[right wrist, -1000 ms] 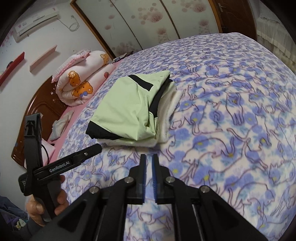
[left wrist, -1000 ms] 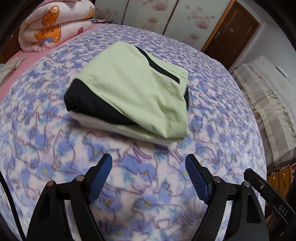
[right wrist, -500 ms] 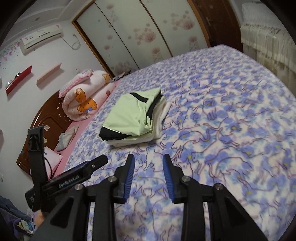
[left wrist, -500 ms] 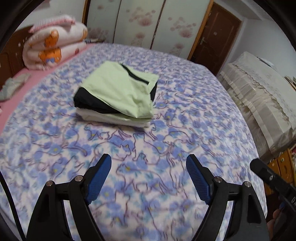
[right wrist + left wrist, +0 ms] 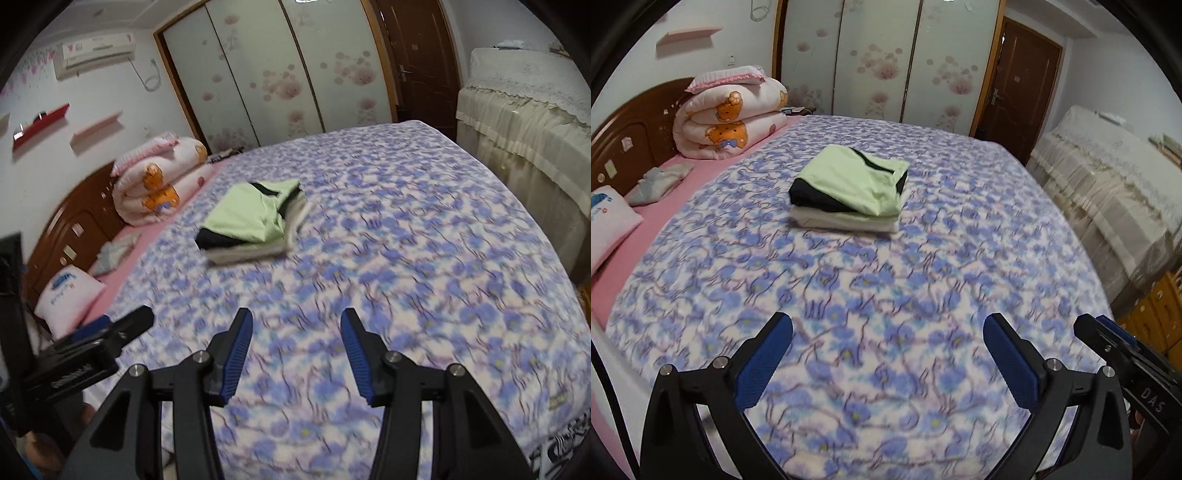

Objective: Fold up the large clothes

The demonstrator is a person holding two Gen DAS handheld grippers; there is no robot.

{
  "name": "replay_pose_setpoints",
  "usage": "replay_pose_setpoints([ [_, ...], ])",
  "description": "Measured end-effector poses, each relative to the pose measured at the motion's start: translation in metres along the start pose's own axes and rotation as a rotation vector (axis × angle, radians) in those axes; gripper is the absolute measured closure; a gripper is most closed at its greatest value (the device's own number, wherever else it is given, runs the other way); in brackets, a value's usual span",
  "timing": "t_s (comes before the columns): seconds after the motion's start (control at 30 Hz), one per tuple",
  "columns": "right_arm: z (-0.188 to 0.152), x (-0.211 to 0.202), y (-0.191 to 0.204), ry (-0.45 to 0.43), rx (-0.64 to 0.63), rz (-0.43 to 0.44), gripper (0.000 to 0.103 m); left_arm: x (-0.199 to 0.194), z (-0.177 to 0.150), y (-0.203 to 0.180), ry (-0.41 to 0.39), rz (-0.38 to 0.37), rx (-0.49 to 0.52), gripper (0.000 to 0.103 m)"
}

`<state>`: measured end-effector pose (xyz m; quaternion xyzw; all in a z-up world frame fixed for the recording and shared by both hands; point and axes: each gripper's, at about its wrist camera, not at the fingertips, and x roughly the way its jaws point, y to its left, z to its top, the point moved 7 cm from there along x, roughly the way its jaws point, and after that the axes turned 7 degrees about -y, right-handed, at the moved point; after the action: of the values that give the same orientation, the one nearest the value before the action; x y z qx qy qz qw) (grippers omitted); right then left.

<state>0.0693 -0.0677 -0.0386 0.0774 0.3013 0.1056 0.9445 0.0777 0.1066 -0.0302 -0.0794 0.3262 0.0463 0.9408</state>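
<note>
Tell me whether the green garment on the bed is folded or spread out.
Folded: the green garment sits as a compact stacked bundle with layered edges on the bed.

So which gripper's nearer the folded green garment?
Left, but only marginally. Left gripper and right gripper both hover open, side by side, well short of the folded green garment, which lies ahead and slightly left of each.
</note>
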Motion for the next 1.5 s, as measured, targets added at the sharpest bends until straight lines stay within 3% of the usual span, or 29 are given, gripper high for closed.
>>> replay_pose_setpoints([
  [0.2,-0.042,-0.001,-0.006,0.054,-0.029,-0.03,0.053,-0.005,-0.043,-0.019,0.053,0.01,0.027,0.001],
  [0.37,-0.053,0.0,-0.012,0.059,-0.05,-0.058,0.052,-0.002,-0.058,-0.032,0.048,0.062,0.078,0.001],
  [0.63,-0.049,-0.003,-0.024,0.027,-0.049,-0.099,0.052,0.009,-0.064,-0.044,0.081,0.054,0.07,0.001],
  [1.5,-0.053,0.003,-0.032,0.043,-0.028,-0.101,0.052,0.02,-0.075,-0.043,0.124,0.061,0.078,0.001],
])
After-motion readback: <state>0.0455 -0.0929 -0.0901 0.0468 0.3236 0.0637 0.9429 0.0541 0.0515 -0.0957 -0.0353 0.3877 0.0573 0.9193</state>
